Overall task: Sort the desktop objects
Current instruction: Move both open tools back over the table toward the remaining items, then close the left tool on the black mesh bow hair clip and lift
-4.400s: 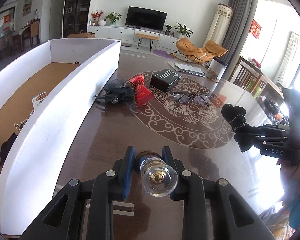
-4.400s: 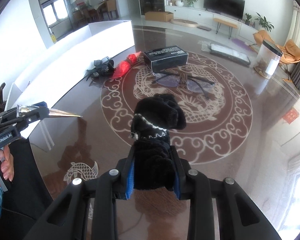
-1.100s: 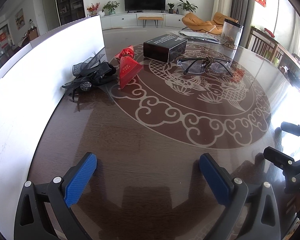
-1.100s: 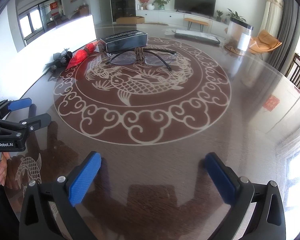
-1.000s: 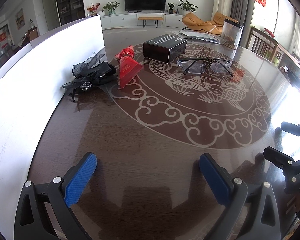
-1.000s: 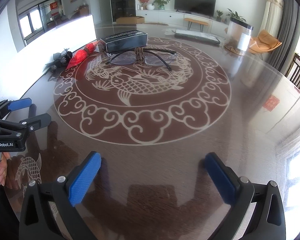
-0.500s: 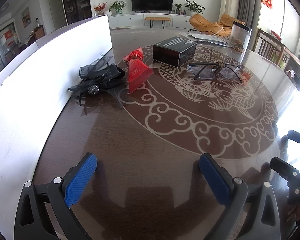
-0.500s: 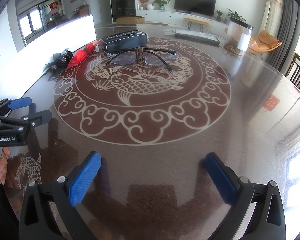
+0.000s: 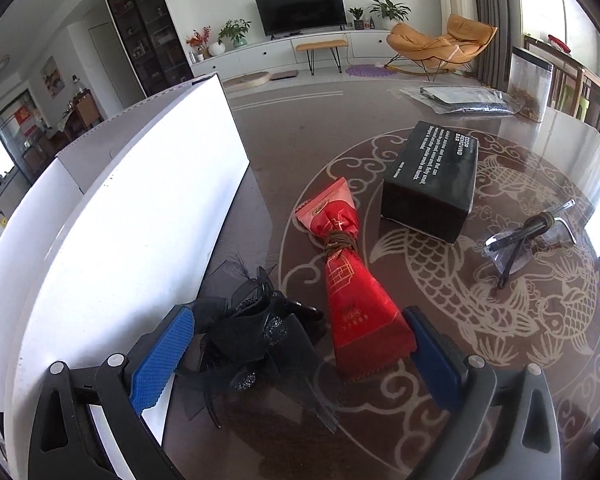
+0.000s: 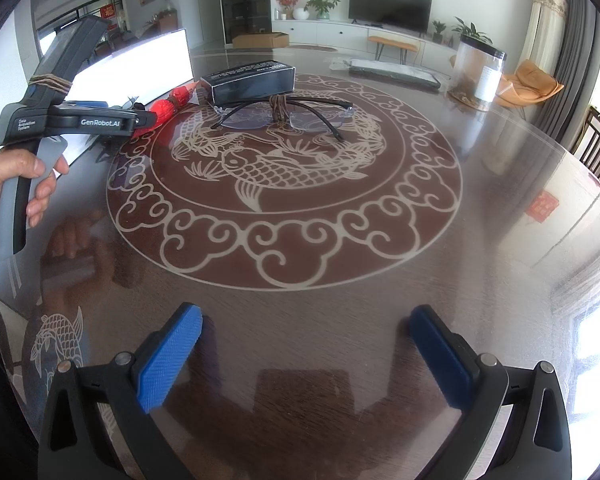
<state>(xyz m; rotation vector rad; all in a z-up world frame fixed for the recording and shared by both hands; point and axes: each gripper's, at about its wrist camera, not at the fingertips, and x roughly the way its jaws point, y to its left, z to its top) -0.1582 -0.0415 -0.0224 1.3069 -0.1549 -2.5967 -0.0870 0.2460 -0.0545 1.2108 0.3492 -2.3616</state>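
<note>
— What are the left gripper [image 9: 296,344]'s blue-padded fingers [image 9: 162,360] doing?
— Spread wide, low over the dark glossy surface [image 9: 440,432], holding nothing. Between them lie the black mesh hair accessory with rhinestone studs [image 9: 248,332] and the wide end of the red foil packet tied with brown cord [image 9: 350,292]; neither pad touches either.
— And the right gripper [image 10: 304,354]?
— Also spread and empty, hovering above bare surface at the near edge of the carp medallion.
— What lies farther out?
— A black rectangular box with white lettering [image 9: 432,182] just beyond the packet, then clear-lensed glasses with black arms [image 10: 284,114]. The tall white-walled cardboard box [image 9: 112,232] stands along the left.
</note>
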